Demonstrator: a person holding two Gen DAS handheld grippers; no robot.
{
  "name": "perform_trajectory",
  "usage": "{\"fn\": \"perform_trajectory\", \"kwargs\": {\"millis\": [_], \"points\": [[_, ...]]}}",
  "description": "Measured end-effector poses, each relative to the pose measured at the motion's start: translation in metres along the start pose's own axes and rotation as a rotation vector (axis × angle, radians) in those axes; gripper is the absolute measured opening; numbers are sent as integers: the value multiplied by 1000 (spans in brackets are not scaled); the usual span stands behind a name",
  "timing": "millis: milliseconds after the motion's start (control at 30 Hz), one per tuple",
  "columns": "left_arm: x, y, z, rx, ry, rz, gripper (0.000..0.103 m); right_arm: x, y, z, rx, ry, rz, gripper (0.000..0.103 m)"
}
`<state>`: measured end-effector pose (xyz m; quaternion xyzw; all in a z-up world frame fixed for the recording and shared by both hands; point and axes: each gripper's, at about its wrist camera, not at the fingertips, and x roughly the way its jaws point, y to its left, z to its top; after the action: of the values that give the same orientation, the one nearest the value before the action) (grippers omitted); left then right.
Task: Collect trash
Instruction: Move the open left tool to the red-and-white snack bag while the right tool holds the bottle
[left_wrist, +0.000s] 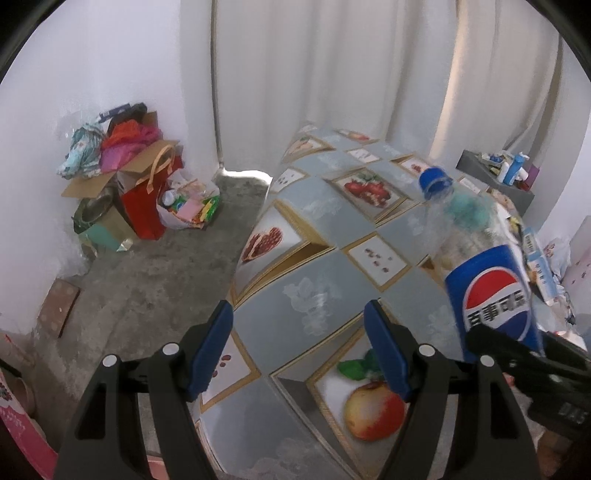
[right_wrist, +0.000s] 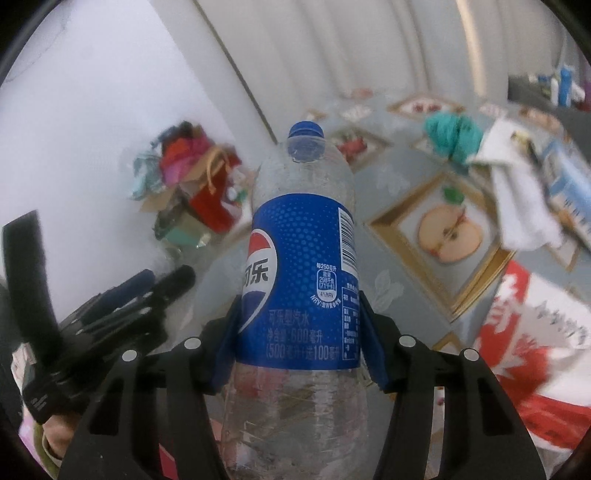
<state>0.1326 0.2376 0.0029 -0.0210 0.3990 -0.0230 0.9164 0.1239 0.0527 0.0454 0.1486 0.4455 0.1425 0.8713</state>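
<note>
An empty clear Pepsi bottle (right_wrist: 299, 240) with a blue label and blue cap stands upright between the blue pads of my right gripper (right_wrist: 300, 306), which is shut on its lower label. In the left wrist view the same bottle (left_wrist: 487, 295) hangs tilted above the right side of the table, held from below by the right gripper (left_wrist: 517, 347). My left gripper (left_wrist: 298, 314) is open with nothing between its pads, over the table's near left part. In the right wrist view the left gripper (right_wrist: 155, 284) shows as a blur at the lower left.
A fruit-patterned cloth covers the table (left_wrist: 332, 266). On its right side lie a teal crumpled thing (right_wrist: 452, 134), white paper (right_wrist: 517, 192), a blue-and-white box (right_wrist: 569, 195) and a red-and-white bag (right_wrist: 535, 332). Bags and cartons (left_wrist: 129, 184) are piled in the floor corner. White curtains hang behind.
</note>
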Motion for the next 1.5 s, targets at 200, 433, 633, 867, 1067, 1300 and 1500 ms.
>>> {"fn": "perform_trajectory", "kwargs": {"millis": [200, 433, 633, 867, 1067, 1300, 1500], "points": [[-19, -36, 7, 26, -37, -91, 71, -74, -21, -1, -5, -152, -28, 54], [-31, -119, 3, 148, -63, -260, 71, -144, -79, -18, 58, -269, -140, 54], [-45, -169, -6, 237, -90, -419, 71, -186, -145, -45, 135, -296, -264, 54], [-51, -189, -19, 290, -98, -568, 71, -189, -209, -80, 254, -218, -325, 55], [-49, -198, -36, 409, -76, -672, 74, -168, -230, -89, 311, -141, -307, 55], [-15, -192, -45, 442, -2, -757, 76, -153, -224, -95, 296, -89, -300, 55], [8, -194, -42, 434, 46, -859, 76, -141, -225, -96, 294, -50, -303, 55]]}}
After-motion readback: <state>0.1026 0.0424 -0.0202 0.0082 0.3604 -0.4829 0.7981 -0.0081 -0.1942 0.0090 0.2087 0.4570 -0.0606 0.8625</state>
